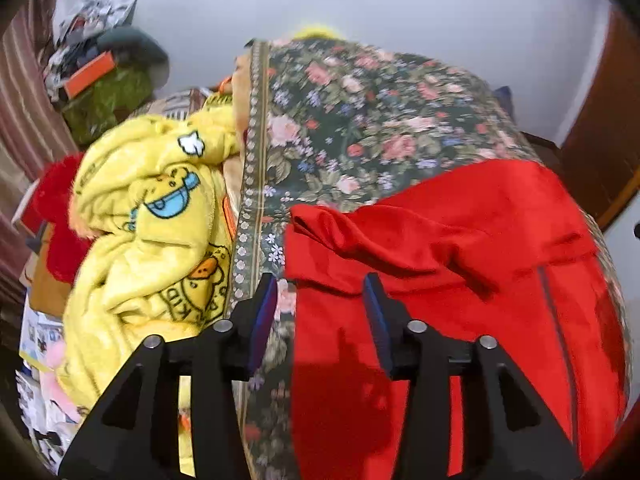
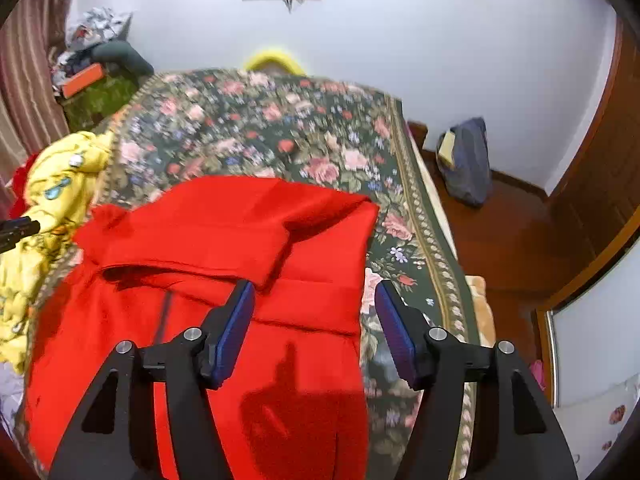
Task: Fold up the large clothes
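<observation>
A large red fleece garment point(image 1: 440, 280) lies spread on a floral bedspread point(image 1: 360, 120), its sleeves folded across its upper part. It also shows in the right wrist view point(image 2: 224, 264). My left gripper point(image 1: 320, 284) is open and empty, hovering above the garment's left edge. My right gripper point(image 2: 314, 292) is open and empty above the garment's right side, near its right edge. A dark zip line point(image 2: 164, 312) runs down the garment's front.
A yellow cartoon blanket point(image 1: 152, 232) is bunched at the bed's left side. A cluttered pile point(image 1: 100, 80) stands in the far left corner by a striped curtain. A grey-blue bag point(image 2: 464, 160) sits on the wooden floor right of the bed point(image 2: 280, 128).
</observation>
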Motion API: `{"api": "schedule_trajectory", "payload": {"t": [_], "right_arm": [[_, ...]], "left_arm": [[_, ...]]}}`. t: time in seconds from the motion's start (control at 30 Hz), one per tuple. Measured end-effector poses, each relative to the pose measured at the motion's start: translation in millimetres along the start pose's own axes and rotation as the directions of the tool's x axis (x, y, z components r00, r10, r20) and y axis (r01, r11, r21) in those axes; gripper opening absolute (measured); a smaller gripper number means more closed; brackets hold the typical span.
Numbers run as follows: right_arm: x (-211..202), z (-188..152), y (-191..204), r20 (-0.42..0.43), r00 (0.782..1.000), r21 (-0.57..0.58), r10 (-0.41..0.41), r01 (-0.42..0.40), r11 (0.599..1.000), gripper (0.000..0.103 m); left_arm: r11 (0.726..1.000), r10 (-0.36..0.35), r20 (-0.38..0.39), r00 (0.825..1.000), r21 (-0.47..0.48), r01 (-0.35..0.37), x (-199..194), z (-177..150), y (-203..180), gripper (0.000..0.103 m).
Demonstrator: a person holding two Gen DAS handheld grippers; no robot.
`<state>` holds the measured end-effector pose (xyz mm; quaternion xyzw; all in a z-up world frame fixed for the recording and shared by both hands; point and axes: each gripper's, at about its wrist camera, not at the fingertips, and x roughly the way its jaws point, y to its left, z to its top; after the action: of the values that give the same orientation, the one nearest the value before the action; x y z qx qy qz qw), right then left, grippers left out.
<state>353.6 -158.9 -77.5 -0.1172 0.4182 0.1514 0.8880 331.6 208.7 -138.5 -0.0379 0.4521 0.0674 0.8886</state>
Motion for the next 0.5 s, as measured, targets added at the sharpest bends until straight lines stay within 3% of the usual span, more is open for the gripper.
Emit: {"api": "schedule_trajectory", "payload": {"t": [0.13,0.23,0.5], "right_arm": [[-33,-14,5,0.034,0.999,-0.013,0.006,-0.005,1.0,0.071],[-50,-29,9,0.049,0.999,-0.029,0.007,-0.005,1.0,0.072],[-60,-82,16,-0.031,0.999,-0.064,0.025,-0.027,0.998,0.072]], "left_arm": [[0.999,-0.025,0.027,0.999,0.043,0.023,-35,-20,-7,0.054],[0.997,-0.05,0.021,0.999,0.064,0.049,-52,-38,-12,0.057],[0.991,-0.114,-0.092,0.989,0.062,0.12,-56,-102,-14,0.06]]}}
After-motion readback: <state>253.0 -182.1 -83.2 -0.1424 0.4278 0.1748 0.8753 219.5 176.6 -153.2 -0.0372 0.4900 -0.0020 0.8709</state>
